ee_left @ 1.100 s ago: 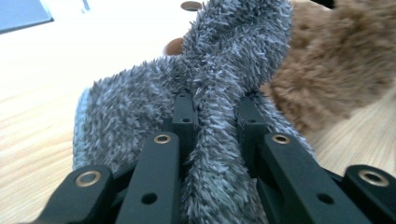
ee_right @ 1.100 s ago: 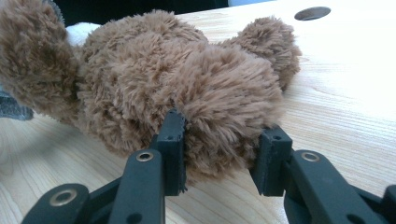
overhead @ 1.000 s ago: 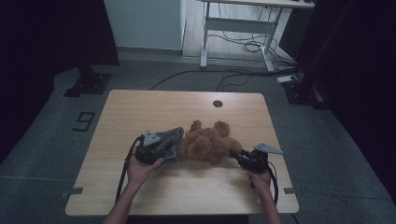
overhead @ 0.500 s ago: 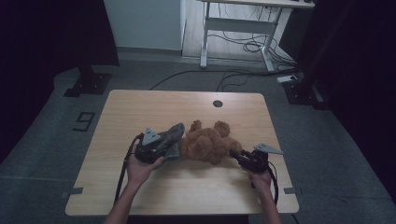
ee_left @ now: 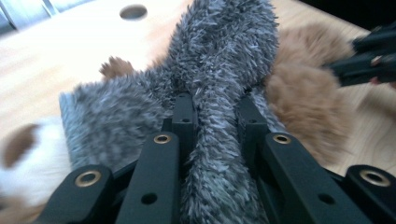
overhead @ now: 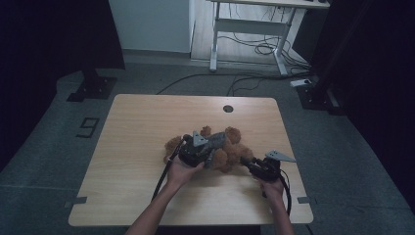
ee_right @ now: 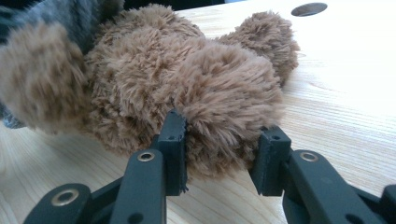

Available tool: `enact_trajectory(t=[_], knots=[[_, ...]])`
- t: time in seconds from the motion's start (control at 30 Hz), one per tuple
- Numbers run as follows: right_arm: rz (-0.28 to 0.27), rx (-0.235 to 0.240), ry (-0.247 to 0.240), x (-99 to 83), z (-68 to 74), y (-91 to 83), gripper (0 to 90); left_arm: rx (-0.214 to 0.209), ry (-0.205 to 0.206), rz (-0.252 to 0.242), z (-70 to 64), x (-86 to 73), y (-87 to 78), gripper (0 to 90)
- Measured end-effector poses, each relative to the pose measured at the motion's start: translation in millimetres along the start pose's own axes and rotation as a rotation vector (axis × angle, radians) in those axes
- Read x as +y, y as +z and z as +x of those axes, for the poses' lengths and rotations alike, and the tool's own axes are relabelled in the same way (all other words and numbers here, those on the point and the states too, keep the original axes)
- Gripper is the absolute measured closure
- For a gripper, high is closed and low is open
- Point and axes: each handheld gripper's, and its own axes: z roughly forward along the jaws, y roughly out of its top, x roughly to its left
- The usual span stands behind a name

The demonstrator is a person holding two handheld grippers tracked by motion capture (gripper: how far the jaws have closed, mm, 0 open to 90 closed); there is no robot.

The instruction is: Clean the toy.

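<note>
two grippers work one brown teddy bear (overhead: 230,149) lying mid-worktop (overhead: 147,127): the left gripper (ee_left: 212,121) jaws pinch its grey scarf (ee_left: 224,60) running straight ahead, the right gripper (ee_right: 224,140) jaws half-closed around a paw, bear between them.

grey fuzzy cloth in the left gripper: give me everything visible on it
The grey cloth is shaggy, mottled grey and white, soft like plush fabric. One bunched fold runs up between the jaws of the left gripper, which are shut on it; the rest spreads flat to the side. It drapes over the brown teddy bear lying mid-table, and the high view shows it on top of the bear. The right gripper clamps a limb of the bear, not the cloth.
</note>
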Motion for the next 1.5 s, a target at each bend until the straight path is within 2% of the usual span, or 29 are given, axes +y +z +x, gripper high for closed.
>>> enact_trajectory(t=[0.07, 0.23, 0.3, 0.37, 0.5, 0.73, 1.0, 1.03, 1.2, 1.4, 1.5], knots=[[0.001, 0.000, -0.001, -0.3, -0.5, -0.7, 62.6, -0.011, -0.015, -0.018, 2.5, -6.8, 0.1, 74.1], [0.007, 0.009, -0.002, -0.8, -2.0, -0.8, 62.6, 0.008, -0.026, -0.012, 14.9, -21.9, -11.0, 74.2], [0.009, 0.013, -0.003, -1.0, -1.6, -0.9, 62.5, 0.003, -0.038, -0.019, 19.2, -28.1, -15.7, 74.3], [0.010, 0.012, -0.007, -1.3, -1.0, -0.5, 62.5, 0.008, -0.029, -0.024, 19.8, -32.1, -20.3, 74.4], [0.012, 0.016, -0.007, -1.9, -1.6, -0.6, 62.5, 0.021, -0.017, -0.030, 22.6, -37.0, -29.8, 74.4], [0.013, 0.020, -0.010, -2.0, -1.8, -0.9, 62.6, 0.019, -0.048, -0.046, 34.3, -44.3, -42.3, 74.6], [0.014, 0.019, -0.008, -2.3, -1.6, -0.7, 62.5, 0.056, -0.065, -0.058, 46.6, -56.9, -58.4, 74.6], [0.015, 0.020, -0.006, -2.4, -1.6, -0.4, 62.6, 0.066, -0.076, -0.059, 51.6, -60.4, -61.5, 74.6], [0.020, 0.020, -0.005, -2.7, -1.0, 0.0, 62.6, 0.076, -0.105, -0.053, 61.6, -68.8, -64.4, 74.6], [0.020, 0.022, -0.006, -3.0, 0.0, 0.4, 62.7, 0.102, -0.111, -0.041, 68.0, -71.3, -62.9, 74.6], [0.022, 0.025, -0.008, -2.9, -0.2, 0.1, 62.7, 0.113, -0.133, -0.031, 75.9, -75.8, -64.6, 74.6]])
